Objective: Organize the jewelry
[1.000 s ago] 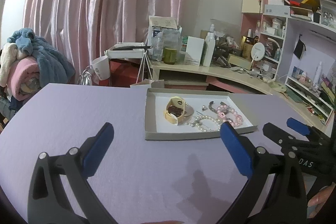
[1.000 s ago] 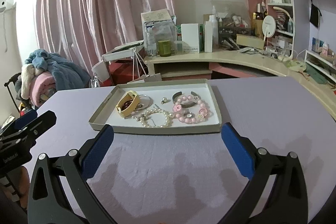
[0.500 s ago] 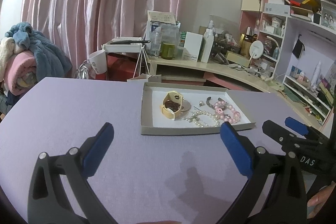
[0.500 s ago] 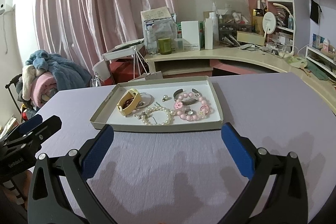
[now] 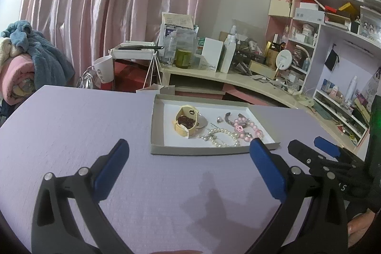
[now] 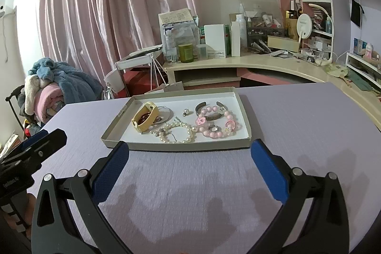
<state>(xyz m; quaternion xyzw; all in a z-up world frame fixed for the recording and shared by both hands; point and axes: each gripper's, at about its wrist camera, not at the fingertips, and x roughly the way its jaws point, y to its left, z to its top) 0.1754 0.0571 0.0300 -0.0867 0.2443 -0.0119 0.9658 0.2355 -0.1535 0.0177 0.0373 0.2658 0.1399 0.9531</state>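
A shallow grey cardboard tray (image 6: 114, 132) (image 5: 156, 130) lies on the lilac table. In it are a yellow watch-like band (image 6: 145, 120) (image 5: 187, 119), a pearl bracelet (image 6: 182, 132) (image 5: 222, 137), a pink bead bracelet (image 6: 218, 124) (image 5: 246, 127), a metal cuff (image 6: 209, 112), a ring (image 6: 212, 128) and a small earring (image 6: 185, 112). My left gripper (image 5: 189, 164) is open and empty, short of the tray's near left side. My right gripper (image 6: 189, 164) is open and empty, just in front of the tray's near edge. Each gripper shows at the edge of the other's view.
Behind the table stands a curved desk (image 6: 238, 63) crowded with bottles, boxes and a round mirror (image 6: 304, 26). Shelves (image 5: 333, 16) fill the right wall. A pile of blankets (image 6: 52, 87) sits at the left by the pink curtain (image 6: 107, 4).
Both grippers have shifted slightly; the tray sits a little higher and farther in each view. Both stay open and empty. Nothing in the tray has moved.
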